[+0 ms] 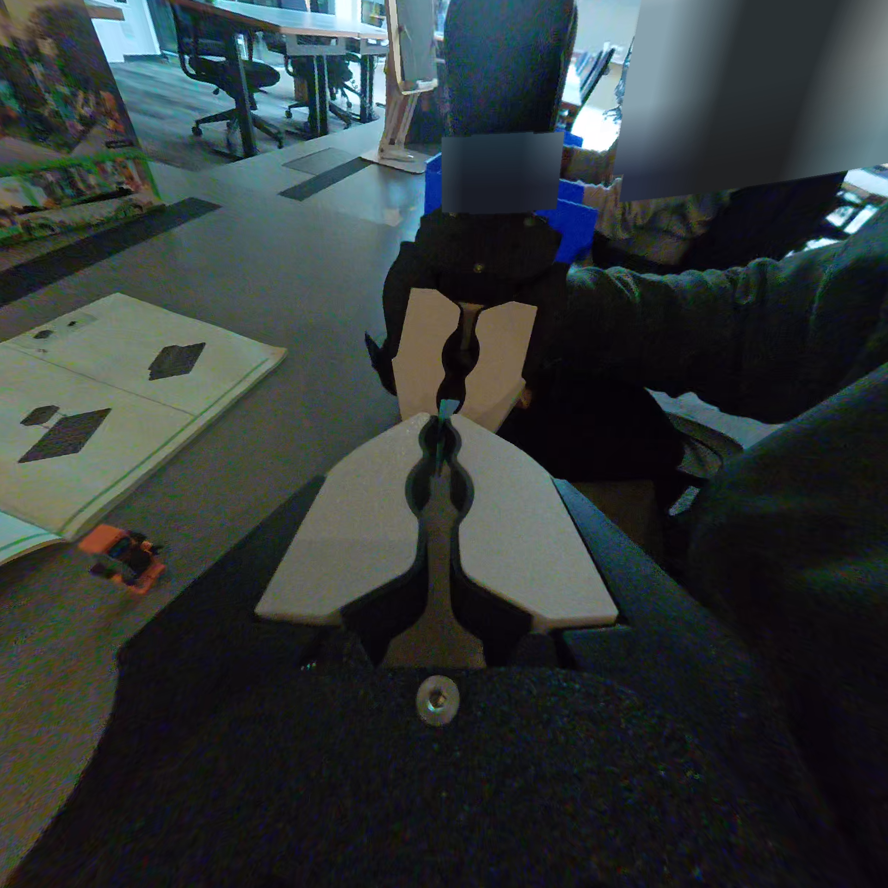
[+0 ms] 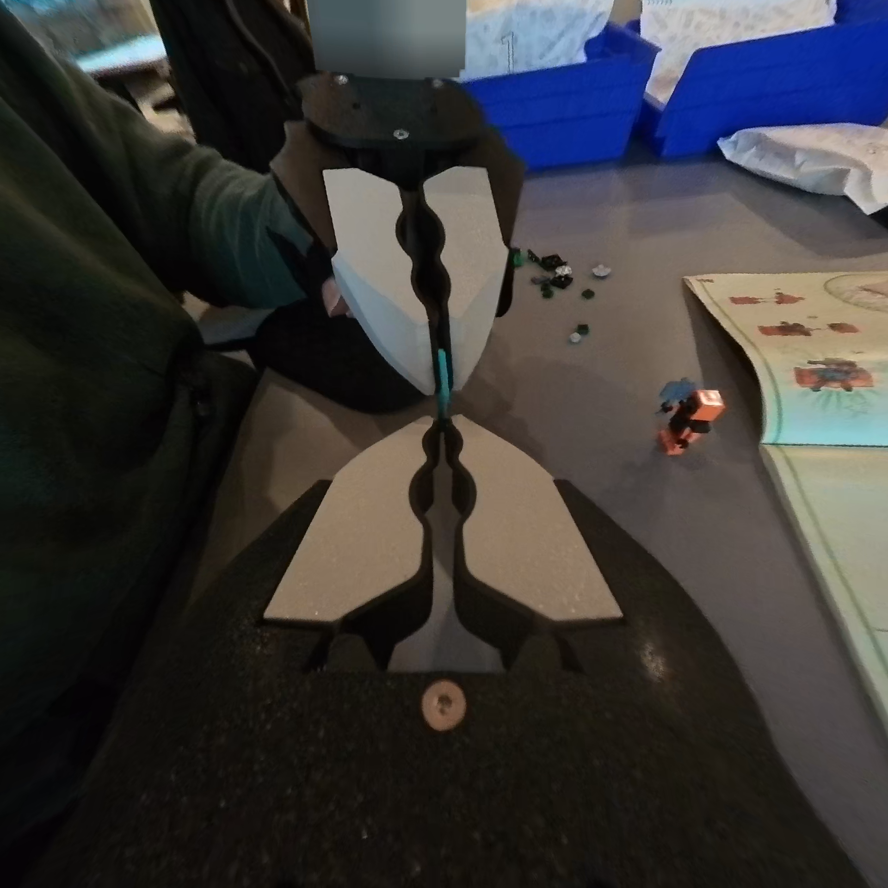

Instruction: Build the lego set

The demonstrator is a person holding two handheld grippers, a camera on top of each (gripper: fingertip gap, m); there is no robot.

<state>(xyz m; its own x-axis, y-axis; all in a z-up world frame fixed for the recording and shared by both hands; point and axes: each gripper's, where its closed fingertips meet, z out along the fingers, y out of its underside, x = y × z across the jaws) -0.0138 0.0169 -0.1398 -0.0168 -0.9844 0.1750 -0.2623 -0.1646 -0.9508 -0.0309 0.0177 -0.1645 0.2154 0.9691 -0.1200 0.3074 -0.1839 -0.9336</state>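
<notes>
My two grippers meet tip to tip above the grey table (image 2: pixel 600 480). A thin teal lego piece (image 1: pixel 446 409) stands edge-on between them and also shows in the right wrist view (image 2: pixel 442 375). My left gripper (image 1: pixel 439 425) is shut on one end of it, and my right gripper (image 2: pixel 442 425) is shut on the other end. The right gripper (image 1: pixel 451 401) faces the left camera; the left gripper (image 2: pixel 442 384) faces the right camera. A small orange and black lego model (image 1: pixel 122 560) stands on the table, also seen in the right wrist view (image 2: pixel 687 423).
An open instruction booklet (image 1: pixel 120 399) lies beside the model, also in the right wrist view (image 2: pixel 841 432). Several small loose pieces (image 2: pixel 552 274) lie farther back. Blue bins (image 2: pixel 567 110) and white bags (image 2: pixel 807 158) stand behind. The lego box (image 1: pixel 57 120) stands at the far left. My two grippers' fingertips are within a few centimetres of each other.
</notes>
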